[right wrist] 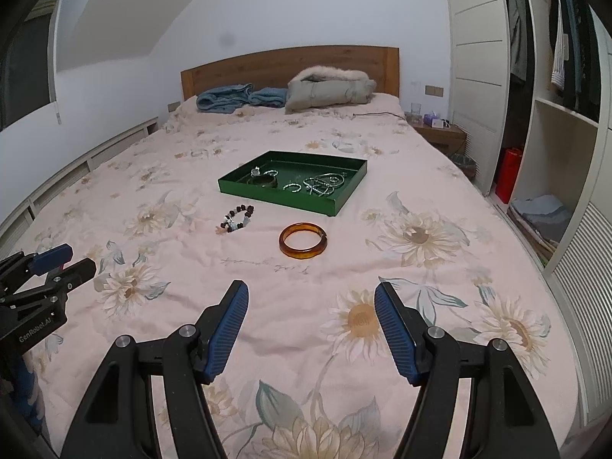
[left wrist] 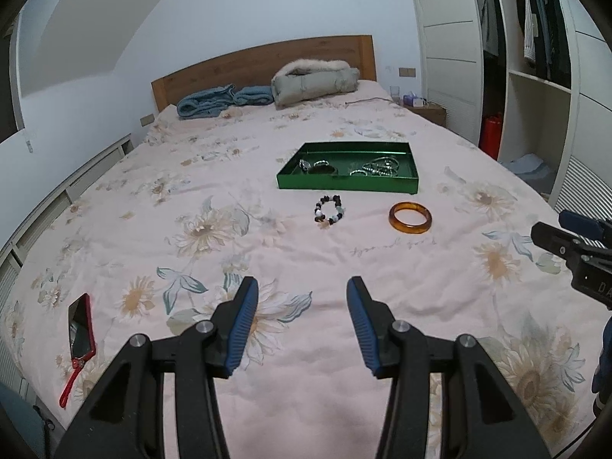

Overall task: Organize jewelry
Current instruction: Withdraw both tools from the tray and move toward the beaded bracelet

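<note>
**A:** quick count, going left to right on the bed (left wrist: pixel 306 382): one red phone (left wrist: pixel 81 327) at 8 o'clock, one beaded bracelet (left wrist: pixel 329 210), one amber bangle (left wrist: pixel 410 217), both loose just in front of one green tray (left wrist: pixel 346 183) at 12.

**B:** and the tray's got several silver chains and a dark bangle in it, too tangled to count. Left claw (left wrist: pixel 302 302) is spread wide, hovering low, empty. Right claw (right wrist: pixel 310 308) is the same, gaping toward the bangle at 12.

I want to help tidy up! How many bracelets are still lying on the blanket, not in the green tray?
2. The beaded bracelet lies just before the green tray; the amber bangle lies to its right, also on the blanket.
</note>
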{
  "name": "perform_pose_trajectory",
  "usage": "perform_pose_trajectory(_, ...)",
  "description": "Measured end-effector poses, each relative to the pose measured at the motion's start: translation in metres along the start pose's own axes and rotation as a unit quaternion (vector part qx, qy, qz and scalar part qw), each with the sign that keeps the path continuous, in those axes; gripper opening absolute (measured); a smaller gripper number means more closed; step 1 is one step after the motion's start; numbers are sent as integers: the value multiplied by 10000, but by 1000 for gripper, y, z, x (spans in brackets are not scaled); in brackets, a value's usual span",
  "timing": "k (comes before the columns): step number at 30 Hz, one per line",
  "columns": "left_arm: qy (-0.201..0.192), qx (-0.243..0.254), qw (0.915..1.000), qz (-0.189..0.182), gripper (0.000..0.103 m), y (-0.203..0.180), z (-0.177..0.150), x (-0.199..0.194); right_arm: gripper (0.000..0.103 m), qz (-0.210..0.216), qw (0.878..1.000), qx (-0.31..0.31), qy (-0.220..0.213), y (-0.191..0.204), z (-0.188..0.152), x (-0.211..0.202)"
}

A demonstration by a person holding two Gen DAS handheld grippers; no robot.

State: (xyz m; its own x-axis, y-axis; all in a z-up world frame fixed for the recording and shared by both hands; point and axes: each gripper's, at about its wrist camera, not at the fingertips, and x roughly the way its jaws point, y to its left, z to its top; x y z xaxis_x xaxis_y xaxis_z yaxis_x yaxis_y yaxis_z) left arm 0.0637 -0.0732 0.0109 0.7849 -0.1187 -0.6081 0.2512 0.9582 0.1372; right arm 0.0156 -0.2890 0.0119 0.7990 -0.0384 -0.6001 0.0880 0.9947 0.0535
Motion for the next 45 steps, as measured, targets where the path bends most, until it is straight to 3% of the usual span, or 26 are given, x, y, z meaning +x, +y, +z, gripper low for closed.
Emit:
perform_pose_trajectory(25, 464, 70, 9987, 193, 46, -8, 39, 138, 68, 69, 9991, 217, 355, -24, 40, 137)
perform_pose_trajectory(35, 603, -17, 9980, 208, 46, -6, 42, 170, 68, 68, 9990, 280, 354, -33, 45, 161)
perform_pose_trajectory(45, 659, -494, 9966, 60, 46, 14, 39, 191, 68, 143, 9979, 371, 509, -40, 37, 182)
